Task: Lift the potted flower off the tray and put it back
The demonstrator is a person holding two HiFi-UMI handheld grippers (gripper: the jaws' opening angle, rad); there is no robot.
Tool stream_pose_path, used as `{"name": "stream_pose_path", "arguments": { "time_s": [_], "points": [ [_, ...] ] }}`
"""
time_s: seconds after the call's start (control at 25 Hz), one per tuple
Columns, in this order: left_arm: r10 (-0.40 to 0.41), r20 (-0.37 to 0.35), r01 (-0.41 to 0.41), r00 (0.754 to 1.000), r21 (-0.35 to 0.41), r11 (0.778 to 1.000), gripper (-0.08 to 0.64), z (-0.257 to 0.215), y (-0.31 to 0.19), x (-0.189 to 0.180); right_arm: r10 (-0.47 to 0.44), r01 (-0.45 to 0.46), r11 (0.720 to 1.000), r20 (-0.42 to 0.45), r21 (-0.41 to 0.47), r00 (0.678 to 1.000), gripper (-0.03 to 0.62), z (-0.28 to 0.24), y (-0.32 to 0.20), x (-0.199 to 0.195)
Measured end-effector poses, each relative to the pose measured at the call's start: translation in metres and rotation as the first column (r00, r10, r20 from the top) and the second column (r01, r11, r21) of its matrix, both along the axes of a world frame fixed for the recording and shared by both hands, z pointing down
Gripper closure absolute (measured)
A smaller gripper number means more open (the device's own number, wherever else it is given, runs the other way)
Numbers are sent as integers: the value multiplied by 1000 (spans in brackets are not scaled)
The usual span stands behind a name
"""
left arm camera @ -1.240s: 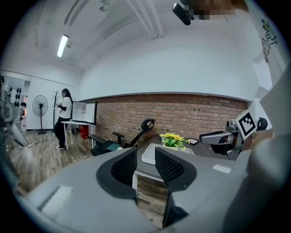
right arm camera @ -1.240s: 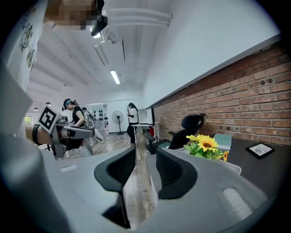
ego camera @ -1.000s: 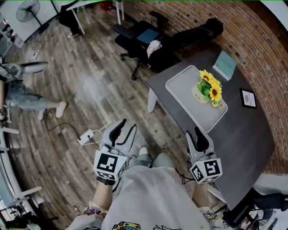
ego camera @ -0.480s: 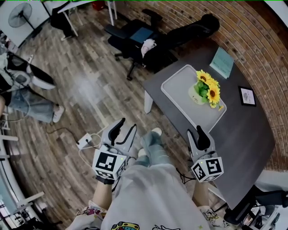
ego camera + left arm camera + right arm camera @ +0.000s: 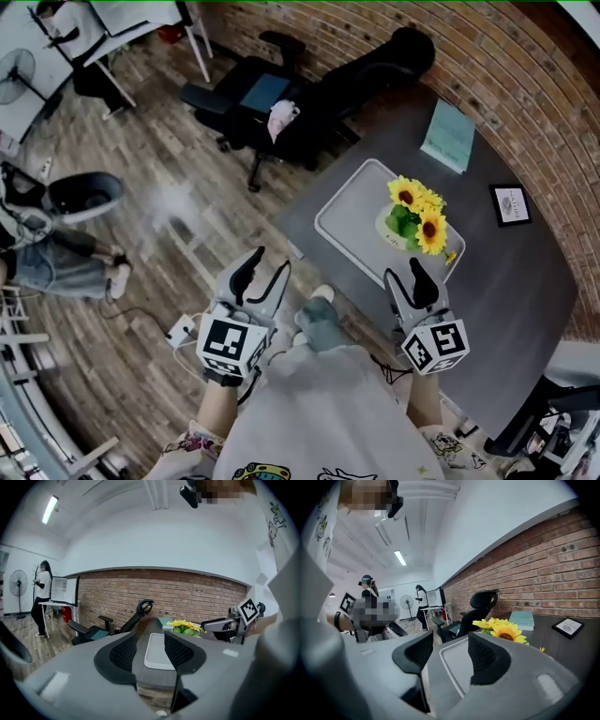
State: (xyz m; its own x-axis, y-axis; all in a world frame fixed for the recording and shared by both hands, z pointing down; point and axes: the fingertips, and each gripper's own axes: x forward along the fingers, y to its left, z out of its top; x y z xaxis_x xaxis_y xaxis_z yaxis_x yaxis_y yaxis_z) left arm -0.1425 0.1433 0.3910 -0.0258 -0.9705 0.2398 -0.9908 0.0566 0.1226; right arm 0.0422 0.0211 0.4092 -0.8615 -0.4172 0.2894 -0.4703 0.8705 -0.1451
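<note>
You hold the left gripper (image 5: 269,261) and right gripper (image 5: 405,275) near the bench (image 5: 511,281), jaws apart (just opening wider), nothing between them; the potted flower (image 5: 417,217) stands on the tray (image 5: 349,223), toward its right end.

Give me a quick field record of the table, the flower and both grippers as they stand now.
table: dark, against the brick wall
tray: pale grey, on the table near its front edge
potted flower: upright on the tray, on its right-hand part, not yet lifted
left gripper: fingers apart, just been opening, nothing between them; short of the table's corner
right gripper: fingers apart, just been opening, nothing between them; touching nothing
also on table: teal book, small framed card, beyond the tray
</note>
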Motion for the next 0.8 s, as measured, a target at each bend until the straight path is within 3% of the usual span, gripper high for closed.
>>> {"name": "stream_pose_path", "arguments": {
  "time_s": [0.56, 0.8],
  "points": [
    [240, 45, -241, 970, 20, 970, 365, -29, -150, 7, 203, -205, 979, 44, 25, 978, 348, -26, -103, 20],
    [343, 67, -345, 937, 37, 938, 364, -36, -188, 23, 292, -295, 955, 58, 37, 955, 345, -31, -119, 38]
  ]
}}
